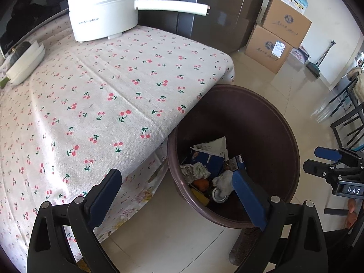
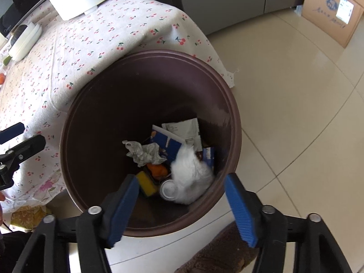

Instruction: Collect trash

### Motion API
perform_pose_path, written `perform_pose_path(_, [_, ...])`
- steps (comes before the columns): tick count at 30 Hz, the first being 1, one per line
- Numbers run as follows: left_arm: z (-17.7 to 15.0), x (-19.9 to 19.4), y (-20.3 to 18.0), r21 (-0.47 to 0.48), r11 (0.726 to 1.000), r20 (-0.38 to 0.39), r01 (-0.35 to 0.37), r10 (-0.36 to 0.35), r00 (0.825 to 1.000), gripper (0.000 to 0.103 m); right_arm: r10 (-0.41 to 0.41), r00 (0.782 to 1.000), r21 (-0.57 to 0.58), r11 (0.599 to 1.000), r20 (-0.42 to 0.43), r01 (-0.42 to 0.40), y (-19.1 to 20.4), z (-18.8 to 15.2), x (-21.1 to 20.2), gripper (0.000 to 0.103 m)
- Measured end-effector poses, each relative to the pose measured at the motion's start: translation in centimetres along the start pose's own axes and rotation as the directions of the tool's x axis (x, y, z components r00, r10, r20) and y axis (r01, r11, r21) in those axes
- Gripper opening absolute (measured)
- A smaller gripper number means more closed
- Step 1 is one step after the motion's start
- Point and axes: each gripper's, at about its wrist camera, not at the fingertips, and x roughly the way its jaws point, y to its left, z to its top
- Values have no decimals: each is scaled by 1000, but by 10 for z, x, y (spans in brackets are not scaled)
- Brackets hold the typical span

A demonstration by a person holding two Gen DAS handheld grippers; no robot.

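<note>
Bright daylight, strong fisheye bending

Glare is seen on the floor tiles (image 2: 295,72) (right side); the white tissue (image 2: 191,177) is blurred.

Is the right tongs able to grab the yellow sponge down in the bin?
Probably yes. The right tongs hang open just above the brown bin's open mouth, and the yellow sponge lies uncovered near its bottom. Only a white wad and an orange peel sit beside it.
</note>
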Motion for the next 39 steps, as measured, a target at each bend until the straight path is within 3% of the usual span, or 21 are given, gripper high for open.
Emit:
perform_pose_path(7, [-10,-17,7,6,999,28,-34,34,999,99,-31,999,-8,999,25,32,7,-3,-5,76])
perform_pose_path(14, [-31,-57,12,-66,997,93,-47,53,994,99,-97,989,-86,991,108,106,33,-19,-26,80])
perform_pose_path(26, [-105,-125,11,-161,970,189,-180,209,960,99,-86,960,-129,984,268,125,82,-66,-67,89])
perform_pose_path(30, [-128,-141,17,-197,954,208,-228,268,941,99,-75,942,-141,982,326,127,95,-83,-79,91])
perform_pose_path(36, [-153,-156,32,-261,914,226,-309,369,901,99,-71,890,-195,965,449,176,120,-103,-96,97])
perform_pose_path(39, [-159,-163,39,-292,904,235,-311,384,893,99,-60,869,-232,953,490,196,132,-105,-100,98])
